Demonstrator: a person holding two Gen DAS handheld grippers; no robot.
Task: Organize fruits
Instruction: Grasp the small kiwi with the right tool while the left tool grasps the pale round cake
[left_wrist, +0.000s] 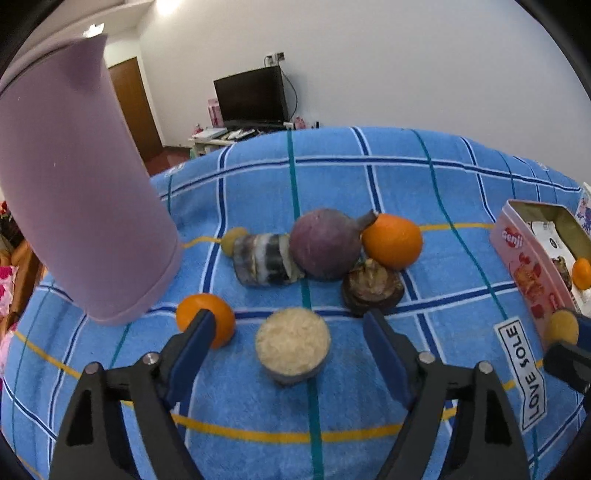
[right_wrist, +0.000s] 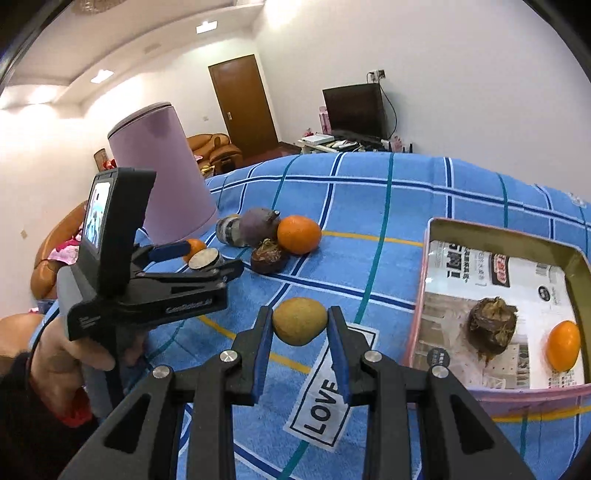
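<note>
**Two claws at work: one carrying, one lining up**

Blue pads of the right gripper (right_wrist: 300, 334) pinch a small yellow-brown fruit (right_wrist: 300, 320) from both sides, above the blue checked cloth (right_wrist: 369, 206). The pink tin (right_wrist: 424, 295) lies at about three o'clock of it, already holding a dark brown fruit (right_wrist: 491, 326) and a small orange one (right_wrist: 563, 345). By the look of it the step in hand is carrying this fruit to the tin; the next move calls for a swing to three o'clock over the rim, then a release onto bare lining.

The left gripper (left_wrist: 288, 343) stands spread, its fingers either side of a pale-topped cut piece (left_wrist: 293, 345) without pressing it. A closing squeeze seems due there.

Only the left wrist view shows that gap clearly, plus the pile at twelve o'clock: a purple round fruit (left_wrist: 325, 243), an orange (left_wrist: 393, 242), a banded chunk (left_wrist: 264, 264). Only the right wrist view shows the tin's contents fully and the person's hand (right_wrist: 70, 350) on the left handle.
</note>
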